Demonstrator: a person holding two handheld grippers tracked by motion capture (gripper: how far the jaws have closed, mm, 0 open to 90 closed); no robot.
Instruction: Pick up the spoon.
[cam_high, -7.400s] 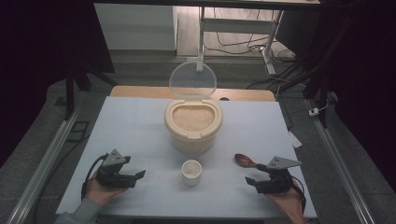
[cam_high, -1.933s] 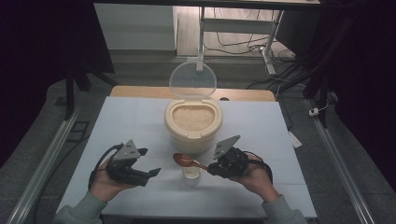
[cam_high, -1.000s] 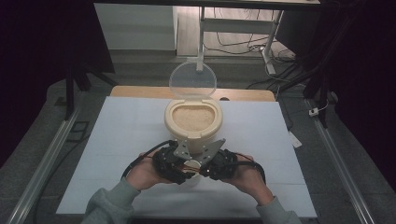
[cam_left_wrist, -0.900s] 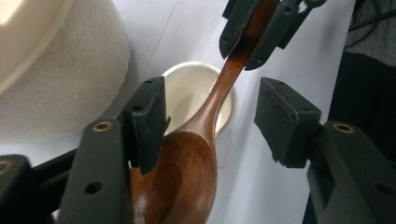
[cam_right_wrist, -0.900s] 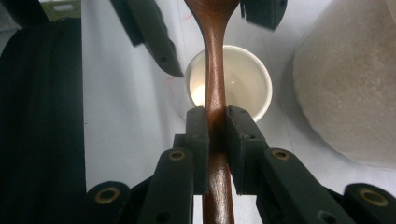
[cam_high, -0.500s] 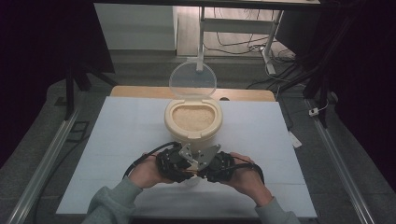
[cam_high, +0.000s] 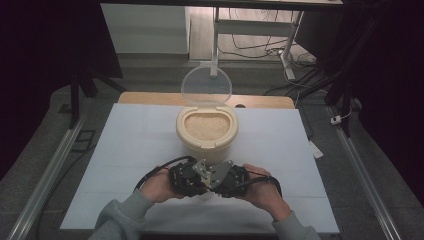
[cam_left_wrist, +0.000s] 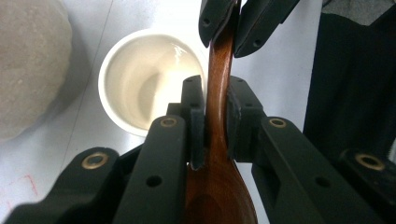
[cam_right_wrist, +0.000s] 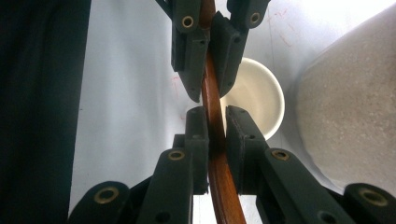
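A brown wooden spoon (cam_left_wrist: 219, 60) hangs level above a small white cup (cam_left_wrist: 144, 88), held between both grippers. My left gripper (cam_left_wrist: 215, 86) has just been closing and is now shut on the spoon's neck, with the spoon's bowl (cam_left_wrist: 219, 205) behind its pads. My right gripper (cam_right_wrist: 215, 114) is shut on the handle (cam_right_wrist: 211, 88), nose to nose with the left gripper (cam_right_wrist: 205, 60). In the high view the left gripper (cam_high: 192, 181) and the right gripper (cam_high: 227, 181) meet in front of the rice container (cam_high: 206, 127). The cup (cam_right_wrist: 257, 102) is empty.
The cream container of rice stands just beyond the grippers, its clear lid (cam_high: 206, 85) tipped up at the back. The white table top (cam_high: 125, 150) stretches to both sides. A wooden board (cam_high: 150, 98) lies along its far edge.
My left hand has come in from the left to the middle and its jaws have shut on the spoon that the right gripper brought over the cup. Over the last half second both hands stay put.
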